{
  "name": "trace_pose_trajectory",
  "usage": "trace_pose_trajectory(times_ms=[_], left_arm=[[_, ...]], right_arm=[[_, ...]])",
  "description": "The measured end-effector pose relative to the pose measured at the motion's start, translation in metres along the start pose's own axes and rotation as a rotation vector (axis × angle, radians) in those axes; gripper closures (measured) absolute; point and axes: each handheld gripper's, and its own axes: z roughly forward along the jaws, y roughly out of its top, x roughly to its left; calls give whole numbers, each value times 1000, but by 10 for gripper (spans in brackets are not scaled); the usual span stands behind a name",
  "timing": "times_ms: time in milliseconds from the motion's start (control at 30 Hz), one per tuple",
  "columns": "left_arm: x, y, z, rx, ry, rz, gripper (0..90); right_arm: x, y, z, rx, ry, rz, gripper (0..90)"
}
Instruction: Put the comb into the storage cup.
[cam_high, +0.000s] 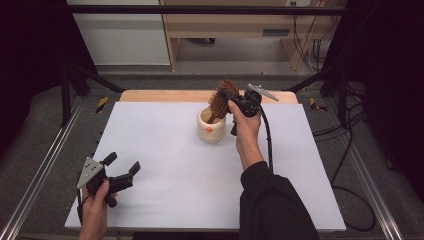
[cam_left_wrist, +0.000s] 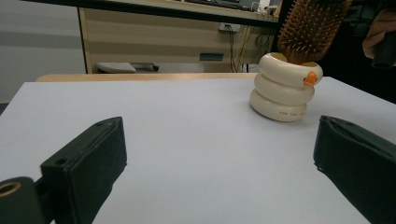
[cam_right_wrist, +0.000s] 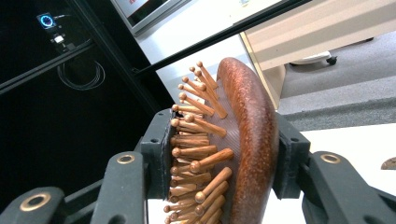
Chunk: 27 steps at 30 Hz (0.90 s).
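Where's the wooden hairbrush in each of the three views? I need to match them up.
High view: hairbrush just above centre, head up, standing in the cream cup, held by the right tool.
Left gripper view: top right corner, bristles toward the camera, rising from the cup.
Right gripper view: centre, clamped between the jaws.
Shared landmark: the white table.

A white tabletop (cam_high: 165, 150) shows a wooden strip (cam_high: 165, 95) along its far edge. Beyond it on the grey floor stands a pale wooden desk (cam_high: 225, 25), with a white panel (cam_high: 120, 35) to its left and tangled cables (cam_high: 312, 50) to its right. A metal rail (cam_high: 45, 165) runs along the table's left side.
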Motion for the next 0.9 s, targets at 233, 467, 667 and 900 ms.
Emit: trace_pose_trajectory(times_ms=[233, 467, 667, 900], left_arm=[[0, 0, 0, 1, 0, 0, 28], [0, 0, 0, 2, -1, 2, 28], [0, 0, 0, 2, -1, 2, 28], [0, 0, 0, 2, -1, 2, 28]], right_arm=[[-2, 0, 0, 3, -1, 7, 501], [-4, 0, -1, 5, -2, 14, 497], [-5, 1, -1, 6, -1, 22, 494], [-7, 1, -2, 9, -1, 32, 492]])
